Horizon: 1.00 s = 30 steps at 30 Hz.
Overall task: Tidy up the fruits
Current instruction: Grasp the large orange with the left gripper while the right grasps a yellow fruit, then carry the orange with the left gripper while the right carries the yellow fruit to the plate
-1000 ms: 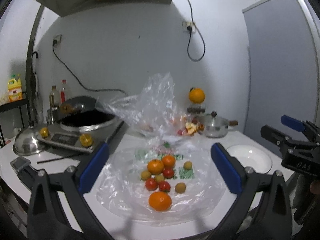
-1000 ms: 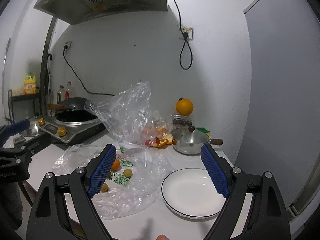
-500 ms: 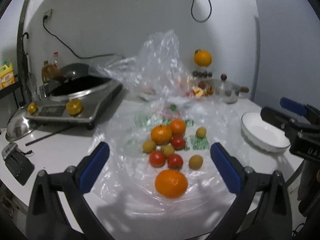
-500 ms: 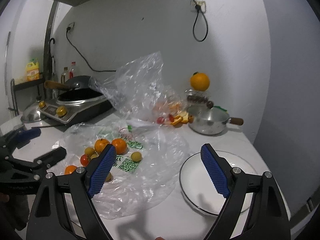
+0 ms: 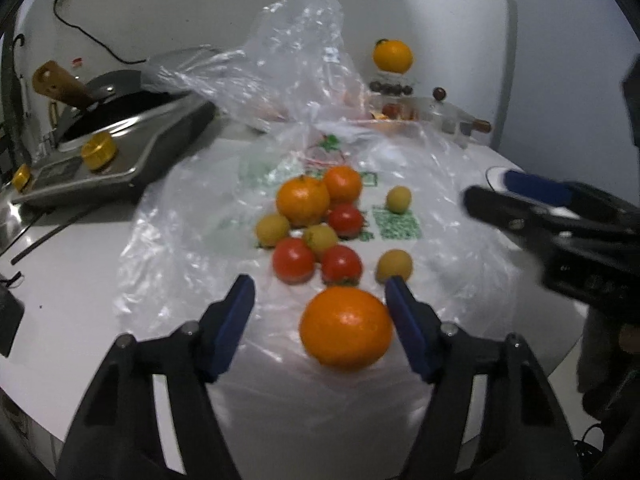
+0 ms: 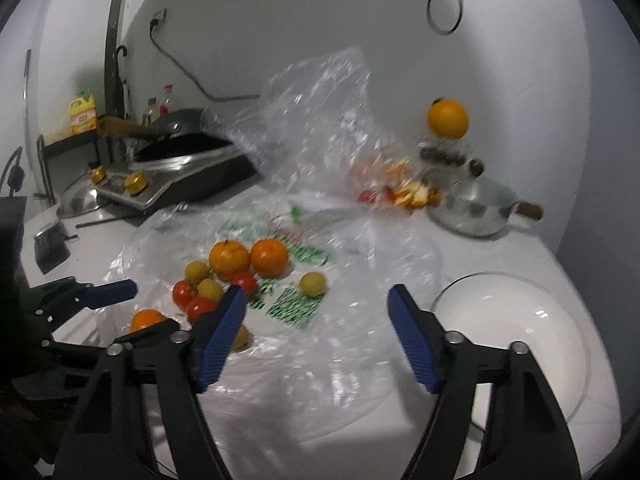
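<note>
At the far left, the induction cooker [image 5: 116,148] with its wok takes no part in the task. Next to it the flattened plastic bag [image 5: 192,264] carries all the loose fruit: 1 big orange [image 5: 346,327] nearest the camera, 2 more oranges [image 5: 303,200] touching each other farther back, 3 red tomatoes [image 5: 293,260] and 4 small yellow fruits [image 5: 273,230] scattered around and between them. Farther right, the white plate [image 6: 516,320] shows no fruit on it, so I judge the sorting has barely begun: nothing is yet moved, and every piece on the bag is left to handle. Another orange [image 6: 447,118] sits raised on a stand at the back, beside the lidded pot [image 6: 472,208]. The left gripper [image 5: 320,308] is spread wide, its blue pads flanking the big orange; the right-hand pad looks just beside or touching the peel, the other well apart, so it grips nothing yet. The right gripper [image 6: 316,312] is also spread wide and empty, hovering over bare plastic between the fruit cluster and the plate.
</note>
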Each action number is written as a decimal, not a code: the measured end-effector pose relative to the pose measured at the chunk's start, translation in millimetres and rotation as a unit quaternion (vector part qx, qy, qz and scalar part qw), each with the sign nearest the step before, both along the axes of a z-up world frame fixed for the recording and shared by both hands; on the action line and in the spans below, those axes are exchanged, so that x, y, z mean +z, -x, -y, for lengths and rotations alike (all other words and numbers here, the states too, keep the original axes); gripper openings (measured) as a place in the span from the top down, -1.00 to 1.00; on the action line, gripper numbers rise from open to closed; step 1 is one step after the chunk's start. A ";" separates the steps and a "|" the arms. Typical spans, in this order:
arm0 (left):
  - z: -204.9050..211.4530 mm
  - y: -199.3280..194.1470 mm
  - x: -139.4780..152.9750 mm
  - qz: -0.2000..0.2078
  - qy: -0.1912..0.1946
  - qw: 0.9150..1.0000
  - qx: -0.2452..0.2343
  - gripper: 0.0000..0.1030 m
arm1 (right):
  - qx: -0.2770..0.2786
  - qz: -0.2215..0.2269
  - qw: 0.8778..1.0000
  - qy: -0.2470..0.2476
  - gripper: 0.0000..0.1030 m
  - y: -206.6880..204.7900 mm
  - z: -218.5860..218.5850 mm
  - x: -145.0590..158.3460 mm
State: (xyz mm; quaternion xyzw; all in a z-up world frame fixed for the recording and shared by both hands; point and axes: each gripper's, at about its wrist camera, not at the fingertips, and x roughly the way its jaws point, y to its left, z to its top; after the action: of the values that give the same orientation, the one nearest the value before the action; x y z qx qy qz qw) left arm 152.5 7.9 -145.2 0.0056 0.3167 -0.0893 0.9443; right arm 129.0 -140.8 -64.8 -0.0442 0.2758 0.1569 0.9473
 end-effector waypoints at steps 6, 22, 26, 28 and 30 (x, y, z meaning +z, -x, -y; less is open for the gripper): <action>0.5 -3.3 -8.0 -0.022 0.020 0.999 -0.024 -0.14 | 0.036 -0.051 0.998 -0.001 0.02 -14.6 -20.2 -17.5; -5.0 9.7 -11.0 -0.021 0.042 0.998 -0.047 0.13 | 0.094 -0.125 0.988 0.017 0.39 -30.0 -56.2 -41.0; -6.7 12.4 -10.5 -0.019 0.047 0.998 -0.045 0.14 | 0.094 -0.120 0.988 0.019 0.43 -27.6 -55.5 -39.6; -7.4 14.7 -9.2 -0.017 0.050 0.998 -0.043 0.14 | 0.090 -0.112 0.989 0.018 0.43 -24.5 -53.7 -36.3; -7.1 16.6 -6.4 -0.014 0.050 0.998 -0.041 0.14 | 0.087 -0.102 0.991 0.014 0.43 -21.3 -51.0 -31.0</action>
State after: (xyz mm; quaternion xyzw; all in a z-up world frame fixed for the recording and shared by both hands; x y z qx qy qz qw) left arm 135.9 15.0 -151.6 -0.0295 0.3244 -0.1439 0.9345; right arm 150.3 -89.8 -95.7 -0.0652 0.3680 0.2388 0.8963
